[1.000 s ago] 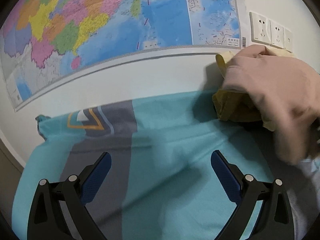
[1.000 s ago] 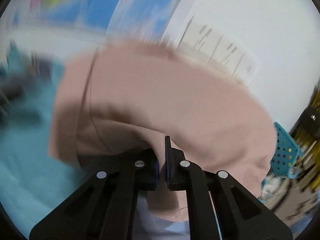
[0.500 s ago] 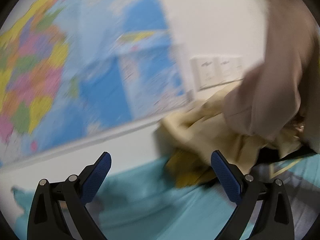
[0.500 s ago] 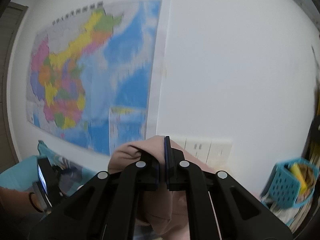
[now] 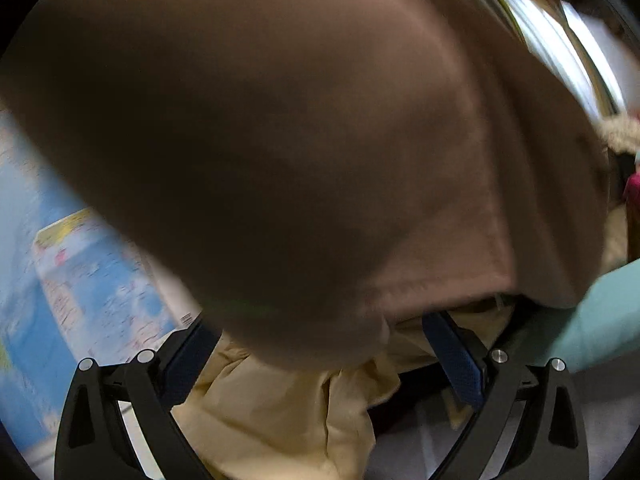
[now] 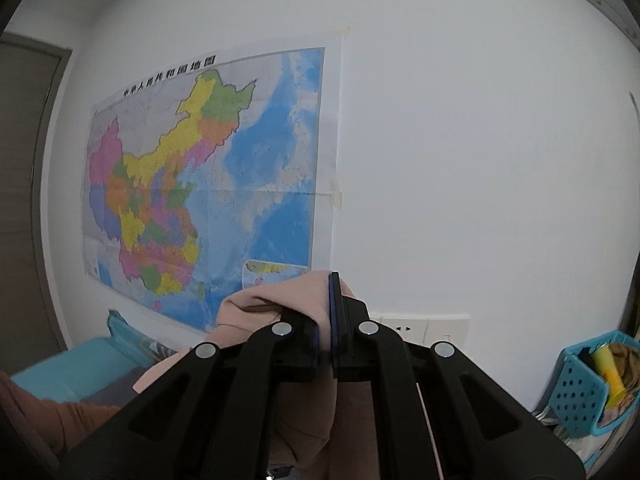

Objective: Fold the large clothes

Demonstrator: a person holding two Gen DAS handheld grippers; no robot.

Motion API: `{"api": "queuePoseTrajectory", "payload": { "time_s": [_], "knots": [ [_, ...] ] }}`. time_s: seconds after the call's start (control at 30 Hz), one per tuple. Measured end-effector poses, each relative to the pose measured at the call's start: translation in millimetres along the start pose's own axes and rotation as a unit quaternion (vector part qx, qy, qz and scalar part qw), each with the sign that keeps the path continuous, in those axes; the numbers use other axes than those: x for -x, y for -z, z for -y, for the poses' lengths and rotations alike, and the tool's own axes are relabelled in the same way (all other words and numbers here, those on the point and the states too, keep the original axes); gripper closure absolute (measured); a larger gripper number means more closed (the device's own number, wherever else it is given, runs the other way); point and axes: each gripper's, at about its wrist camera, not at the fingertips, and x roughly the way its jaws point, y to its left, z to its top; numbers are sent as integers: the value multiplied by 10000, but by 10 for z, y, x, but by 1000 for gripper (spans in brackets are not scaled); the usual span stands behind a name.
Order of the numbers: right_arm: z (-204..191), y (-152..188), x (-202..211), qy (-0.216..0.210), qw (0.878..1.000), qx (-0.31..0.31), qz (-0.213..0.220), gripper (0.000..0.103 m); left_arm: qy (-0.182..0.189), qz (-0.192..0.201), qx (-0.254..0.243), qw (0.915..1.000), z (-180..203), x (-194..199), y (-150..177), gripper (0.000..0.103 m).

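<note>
the right gripper point(image 6: 325, 312) is clamped on a bunched edge of the pink garment point(image 6: 264, 300), lifted before the wall map point(image 6: 208, 184). the left gripper point(image 5: 320, 344) stands apart, empty, with the cloth probably draped close over its camera. grabbing blind, it could pinch the yellow garment point(image 5: 280, 408) beneath instead.
</note>
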Motion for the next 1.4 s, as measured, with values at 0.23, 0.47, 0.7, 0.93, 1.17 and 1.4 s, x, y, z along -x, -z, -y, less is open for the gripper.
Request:
{"api": "queuePoseTrajectory", "payload": {
  "time_s": [0.23,0.47,0.7,0.93,1.17,1.4],
  "knots": [
    [99,-48,177,155,9999,-29,-22,99,-55,-264,837,9961,-231,-371,-304,95],
    [101,-563,947,238,9980,0,584,99,-119,622,1297,9895,-452,444,-1068,96],
    [-89,-1045,1886,97,9931,-124,1165,99,-801,1301,1599,9752,-811,1811,-1874,95],
    [-422,-1006,2115,-959,9878,-353,1175,99,-1643,828,1579,9702,-792,3261,-1991,94],
    [-733,-991,2006,-2127,9676,-597,1223,99,-2477,209,1268,9603,-813,3979,-1957,93],
    [-837,-431,269,-2604,9561,-1299,-354,98,-2812,-1313,1820,9330,-1334,3682,-1271,92]
  ]
}}
